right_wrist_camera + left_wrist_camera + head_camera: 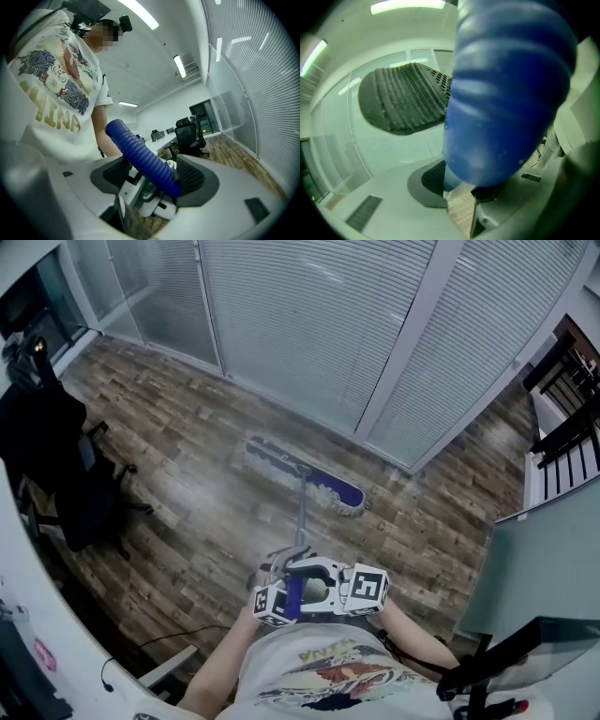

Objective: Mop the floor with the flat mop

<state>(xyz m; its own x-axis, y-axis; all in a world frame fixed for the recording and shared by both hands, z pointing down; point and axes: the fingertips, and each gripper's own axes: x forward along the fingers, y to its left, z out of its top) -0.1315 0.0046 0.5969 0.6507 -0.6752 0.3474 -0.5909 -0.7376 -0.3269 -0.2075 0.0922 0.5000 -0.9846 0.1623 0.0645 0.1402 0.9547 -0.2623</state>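
Observation:
The flat mop head (305, 476), blue and white, lies on the wood floor in front of the glass wall. Its grey pole (302, 521) rises to a blue ribbed handle (293, 594) at my waist. My left gripper (279, 602) is shut on that blue handle (506, 93), which fills the left gripper view between the dark pads (403, 98). My right gripper (349, 589) sits just right of it, and its jaws stand wide around the handle's top end (140, 157). The handle slants between its pads (193, 177) and bears on them.
A black office chair (56, 465) stands at the left by a white desk edge (37, 596). A blinds-covered glass partition (328, 324) runs across the far side. A grey desk (534, 559) is at the right. A cable (169, 638) lies on the floor near my feet.

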